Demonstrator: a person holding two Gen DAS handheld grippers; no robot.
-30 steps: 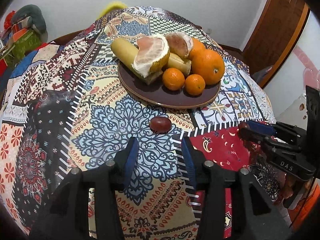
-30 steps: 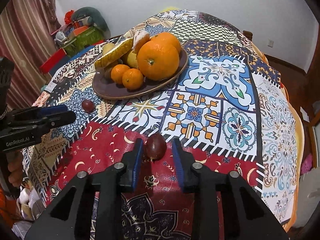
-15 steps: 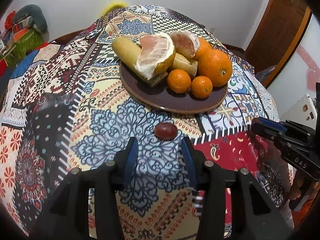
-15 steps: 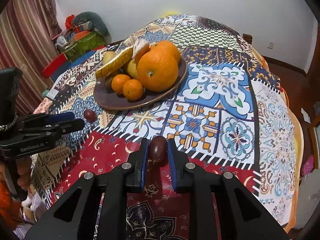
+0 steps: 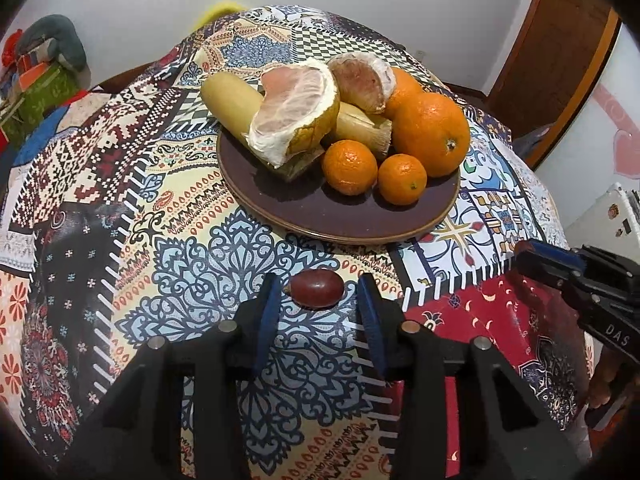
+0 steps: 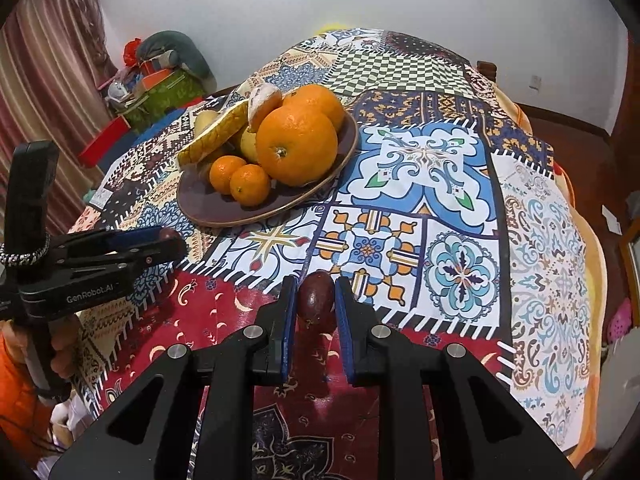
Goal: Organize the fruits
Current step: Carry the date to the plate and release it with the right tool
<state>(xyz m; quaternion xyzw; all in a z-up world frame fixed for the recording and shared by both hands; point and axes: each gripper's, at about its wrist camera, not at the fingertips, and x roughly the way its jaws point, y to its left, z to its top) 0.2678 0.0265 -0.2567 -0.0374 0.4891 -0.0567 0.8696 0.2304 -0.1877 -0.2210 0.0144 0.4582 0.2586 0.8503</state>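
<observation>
A small dark red oval fruit point(image 5: 316, 289) lies on the patterned tablecloth, just in front of the brown plate point(image 5: 340, 232). My left gripper point(image 5: 318, 290) straddles it. Its jaws are closing, and thin gaps still show between the blue pads and the fruit. My right gripper point(image 6: 316, 294) is shut on a second dark purple-red fruit point(image 6: 316, 298) over the red patch of cloth. The plate point(image 6: 224, 216) carries two large oranges point(image 5: 430, 134), two tangerines point(image 5: 350, 166), pomelo pieces point(image 5: 294, 110) and a pale long fruit. Each gripper shows at the edge of the other's view: right gripper point(image 5: 536, 256), left gripper point(image 6: 168, 242).
The round table point(image 6: 540, 240) drops away on every side under the cloth. A hand point(image 6: 60, 356) holds the left gripper's handle. Bags and boxes point(image 6: 160, 80) are piled by the curtain at the left. A wooden door point(image 5: 560, 60) stands at the back right.
The left gripper came forward until the oval fruit sat between its fingers, and its jaws narrowed. The right gripper's jaws closed onto the other dark fruit.
</observation>
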